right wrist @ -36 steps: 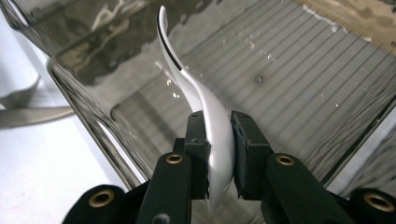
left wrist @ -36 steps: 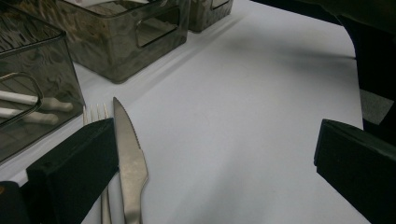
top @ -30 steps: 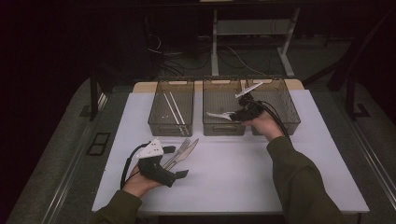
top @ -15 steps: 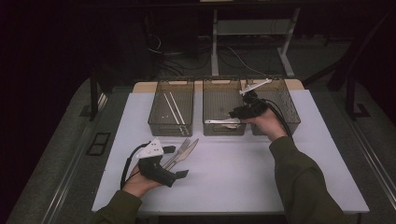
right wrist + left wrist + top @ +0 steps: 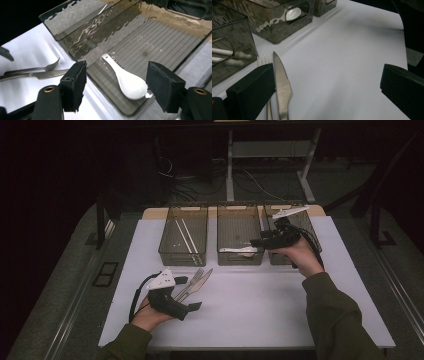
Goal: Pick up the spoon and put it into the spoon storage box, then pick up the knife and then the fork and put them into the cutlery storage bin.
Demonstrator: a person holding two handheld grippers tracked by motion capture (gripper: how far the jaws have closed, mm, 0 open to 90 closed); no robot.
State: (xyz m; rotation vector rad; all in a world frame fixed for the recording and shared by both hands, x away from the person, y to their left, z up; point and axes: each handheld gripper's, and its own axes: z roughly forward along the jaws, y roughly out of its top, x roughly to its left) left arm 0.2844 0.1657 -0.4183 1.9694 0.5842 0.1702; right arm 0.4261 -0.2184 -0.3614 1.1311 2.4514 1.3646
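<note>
A white ceramic spoon (image 5: 126, 82) lies flat at the near end of the middle smoked bin (image 5: 240, 209); it also appears as the spoon (image 5: 239, 251) in the high view. My right gripper (image 5: 256, 241) hovers just above that bin's near right corner. Its jaws have just been opening and stand open, and in the right gripper view (image 5: 117, 75) the spoon lies free below the gap. My left gripper (image 5: 190, 293) rests open on the white table. A steel knife (image 5: 282, 86) and fork (image 5: 264, 60) lie beside its left jaw (image 5: 327, 83).
Three smoked plastic bins stand in a row at the table's back. The left bin (image 5: 184, 210) holds white chopsticks (image 5: 186, 235), and the right bin (image 5: 311, 232) sits partly behind my right hand. Bare white table (image 5: 260, 305) stretches in front of the bins.
The right gripper held the spoon over the middle bin, then let it go; the spoon now lies in the bin. The right hand has drawn back slightly to the right. The left hand stayed still.
</note>
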